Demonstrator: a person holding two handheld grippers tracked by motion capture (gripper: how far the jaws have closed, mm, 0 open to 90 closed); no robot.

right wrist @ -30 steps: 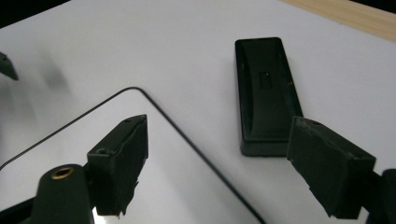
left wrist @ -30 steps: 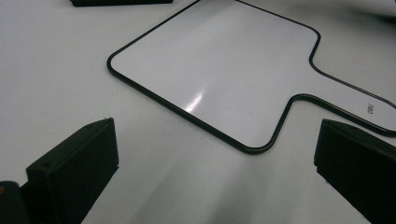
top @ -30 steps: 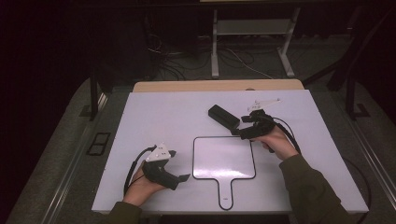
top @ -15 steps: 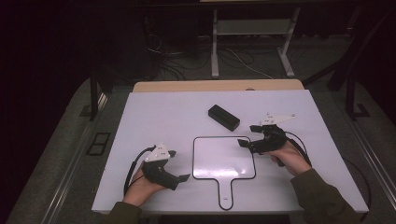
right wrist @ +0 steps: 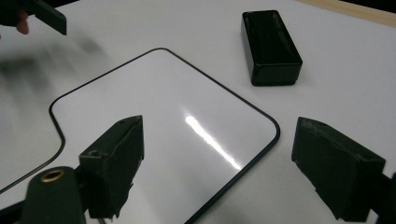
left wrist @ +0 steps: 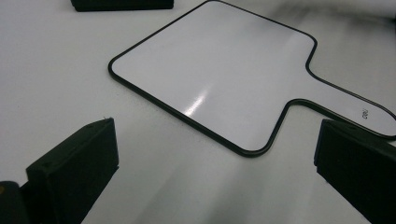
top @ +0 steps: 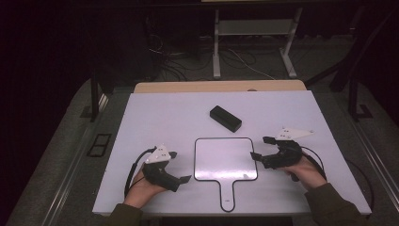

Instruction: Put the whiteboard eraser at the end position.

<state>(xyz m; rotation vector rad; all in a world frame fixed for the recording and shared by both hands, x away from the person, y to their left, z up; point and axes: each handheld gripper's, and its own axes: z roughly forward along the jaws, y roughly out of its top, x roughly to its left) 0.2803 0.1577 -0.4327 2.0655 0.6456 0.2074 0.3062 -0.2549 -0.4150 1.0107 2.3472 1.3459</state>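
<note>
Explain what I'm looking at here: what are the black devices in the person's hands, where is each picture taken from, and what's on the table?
A person sits at a white table holding a two-jaw tool in each hand. The left hand-held gripper and the right hand-held gripper each carry a small camera.

The high view looks down from above the person's side. The two gripper views look along each tool's own black jaws, which rise from the bottom of the picture.

Two things lie on the table: a small white board with a handle and thin black rim, between the grippers, and a black rectangular block, perhaps a board eraser, beyond it.

Both grippers have their jaws wide apart and hold nothing.
</note>
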